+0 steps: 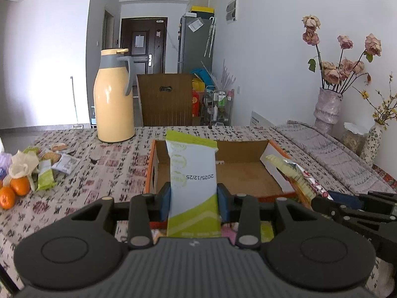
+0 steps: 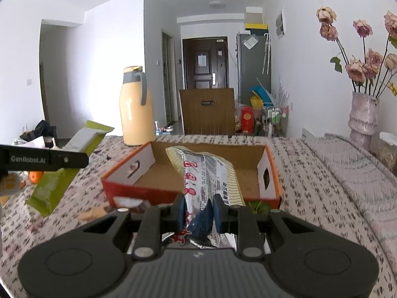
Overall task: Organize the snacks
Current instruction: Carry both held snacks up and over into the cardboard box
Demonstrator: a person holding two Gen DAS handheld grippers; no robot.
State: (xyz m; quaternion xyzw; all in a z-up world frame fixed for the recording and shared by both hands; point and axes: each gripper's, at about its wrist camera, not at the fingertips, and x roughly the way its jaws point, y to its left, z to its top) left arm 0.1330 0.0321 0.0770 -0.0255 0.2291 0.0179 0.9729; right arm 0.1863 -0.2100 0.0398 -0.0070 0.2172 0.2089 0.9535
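Note:
My left gripper [image 1: 194,202] is shut on a white and green snack packet [image 1: 192,171], held upright just before the near wall of an orange cardboard box [image 1: 152,173]. My right gripper [image 2: 198,213] is shut on a silver, red and yellow snack bag [image 2: 208,173], held above the near edge of the same box [image 2: 119,186]. The box floor shows bare cardboard. The right gripper and its bag [image 1: 300,181] show at the right of the left wrist view. The left gripper's packet [image 2: 64,166] shows at the left of the right wrist view.
A yellow thermos jug [image 1: 113,99] stands behind the box. Loose snack packets [image 1: 49,166] and oranges [image 1: 13,190] lie at the table's left. A vase of dried roses [image 1: 327,106] and a folded grey cloth [image 1: 330,154] are at the right. A wooden chair [image 1: 165,99] is behind the table.

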